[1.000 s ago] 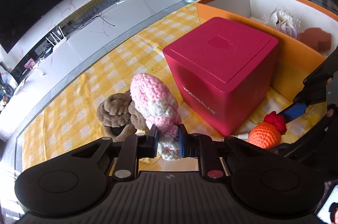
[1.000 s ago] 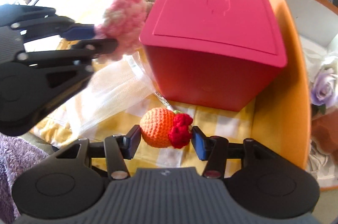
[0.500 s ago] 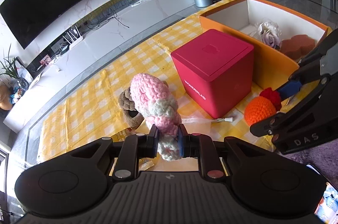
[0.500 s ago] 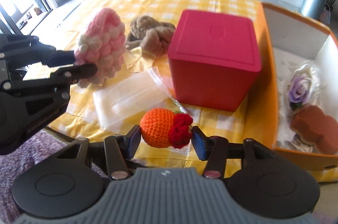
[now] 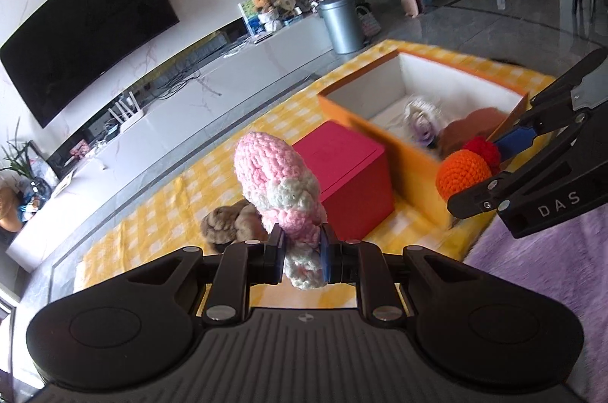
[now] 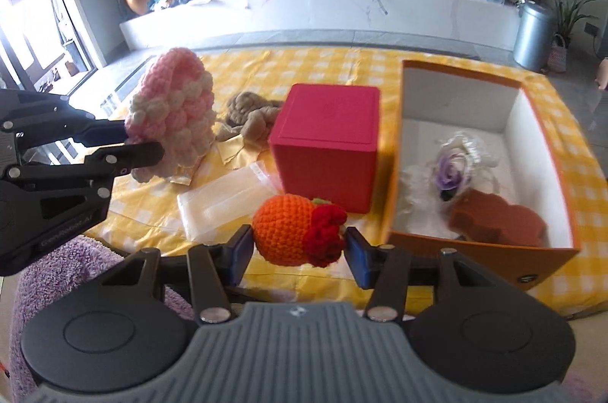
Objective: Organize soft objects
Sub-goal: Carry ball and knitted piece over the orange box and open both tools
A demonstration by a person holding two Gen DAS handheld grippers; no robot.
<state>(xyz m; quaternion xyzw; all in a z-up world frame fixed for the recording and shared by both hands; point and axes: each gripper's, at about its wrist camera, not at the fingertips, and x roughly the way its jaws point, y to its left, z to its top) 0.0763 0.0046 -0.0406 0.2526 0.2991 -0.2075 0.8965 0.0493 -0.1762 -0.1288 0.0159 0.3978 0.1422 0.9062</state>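
My left gripper [image 5: 302,256] is shut on a pink and white crochet toy [image 5: 279,182] and holds it high above the table; it also shows in the right wrist view [image 6: 173,110]. My right gripper [image 6: 298,247] is shut on an orange crochet ball with a red top [image 6: 292,230], also lifted; it shows in the left wrist view [image 5: 461,171]. An orange open box [image 6: 482,251] stands at the right and holds a purple flower [image 6: 452,171] and a brown soft piece [image 6: 497,218]. A brown plush knot [image 6: 249,116] lies on the yellow checked cloth.
A closed red cube box [image 6: 326,144] stands between the plush knot and the orange box. A clear plastic bag [image 6: 224,201] lies on the cloth in front of it. A purple fuzzy surface [image 5: 551,281] sits below the table's near edge.
Both grippers have risen well above the table with their toys still held. The table, red cube and orange box now look smaller and farther below.
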